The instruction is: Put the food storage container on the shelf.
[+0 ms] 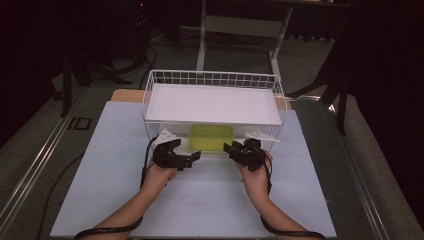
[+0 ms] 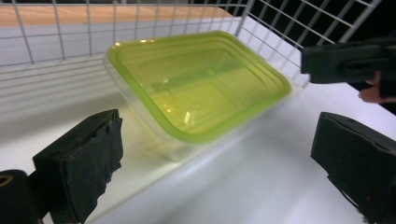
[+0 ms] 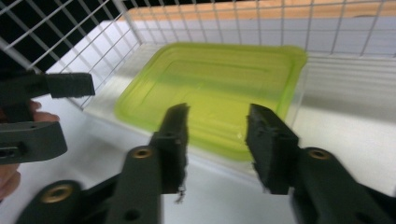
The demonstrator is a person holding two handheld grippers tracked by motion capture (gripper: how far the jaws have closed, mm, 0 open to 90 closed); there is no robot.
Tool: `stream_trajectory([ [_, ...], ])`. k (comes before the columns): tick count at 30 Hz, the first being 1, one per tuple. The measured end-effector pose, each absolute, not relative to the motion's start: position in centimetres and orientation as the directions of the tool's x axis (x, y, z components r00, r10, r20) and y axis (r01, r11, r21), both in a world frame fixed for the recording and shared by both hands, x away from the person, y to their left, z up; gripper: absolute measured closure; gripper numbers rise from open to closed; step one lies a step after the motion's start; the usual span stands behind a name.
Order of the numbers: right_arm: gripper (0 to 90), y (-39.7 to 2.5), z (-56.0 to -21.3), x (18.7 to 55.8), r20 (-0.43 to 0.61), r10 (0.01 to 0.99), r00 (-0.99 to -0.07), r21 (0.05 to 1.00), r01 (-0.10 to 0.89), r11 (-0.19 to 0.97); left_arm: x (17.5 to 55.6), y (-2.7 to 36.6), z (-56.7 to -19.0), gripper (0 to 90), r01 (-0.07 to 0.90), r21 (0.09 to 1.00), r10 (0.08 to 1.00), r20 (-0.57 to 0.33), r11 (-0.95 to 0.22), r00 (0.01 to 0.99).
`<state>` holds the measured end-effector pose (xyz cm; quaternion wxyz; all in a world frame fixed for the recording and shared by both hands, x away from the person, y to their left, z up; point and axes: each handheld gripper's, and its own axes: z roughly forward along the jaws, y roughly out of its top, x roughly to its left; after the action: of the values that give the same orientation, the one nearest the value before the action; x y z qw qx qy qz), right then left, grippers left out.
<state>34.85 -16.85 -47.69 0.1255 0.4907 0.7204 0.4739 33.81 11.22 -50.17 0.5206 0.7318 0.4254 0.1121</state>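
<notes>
A lidded container (image 1: 211, 138) with a lime-green lid and clear walls is seen on the lower level of a white wire basket (image 1: 215, 79), beneath the flat white shelf (image 1: 212, 103) that caps the basket. It sits at the open front of that level, near the edge closest to the person.

Two hand-held grippers are poised just in front of the container, one at each of its front corners. The left gripper (image 1: 186, 161) is held with its fingers (image 2: 81, 161) spread wide, nothing between them. The right gripper (image 1: 235, 150) is opened less far, its fingers (image 3: 175, 140) parted in front of the container's near rim without touching it; nothing is gripped.

The container is judged to be light, thin plastic, and nothing can be seen inside it. Its walls are likely to flex and its glossy lid to slip, so the stiffer lid rim at the two short ends is judged the safest place for a hold, one gripper to each end, with the low shelf above leaving little room to lift.

The basket stands at the far side of a pale, matte worktop (image 1: 200, 200), with a strip of bare wood showing behind it. Beyond the basket, a dim room with grey flooring, white desk legs and trailing cables is visible.
</notes>
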Motion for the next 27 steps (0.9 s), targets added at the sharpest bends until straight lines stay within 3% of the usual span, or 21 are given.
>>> stream_trajectory([
  [1,60.7,-16.7,-47.6,34.7,0.283,0.824,-0.491,0.803,0.591,0.075,33.4,11.3,-50.1,3.1,0.506,0.857,0.740,-0.276,-0.100,0.613],
  [7,86.4,-15.9,-47.4,34.0,0.248,0.822,-0.513,0.790,0.599,0.135,31.1,12.2,-49.7,3.1,0.510,0.854,0.728,-0.281,-0.108,0.625],
  [9,89.3,-15.7,-47.6,33.9,0.245,0.820,-0.518,0.786,0.601,0.145,30.4,12.6,-49.6,3.1,0.512,0.852,0.722,-0.286,-0.108,0.629],
  [27,90.0,-12.2,-51.8,35.6,0.228,0.812,-0.537,0.728,0.648,0.224,28.0,14.1,-51.4,3.1,0.511,0.853,0.719,-0.290,-0.106,0.632],
])
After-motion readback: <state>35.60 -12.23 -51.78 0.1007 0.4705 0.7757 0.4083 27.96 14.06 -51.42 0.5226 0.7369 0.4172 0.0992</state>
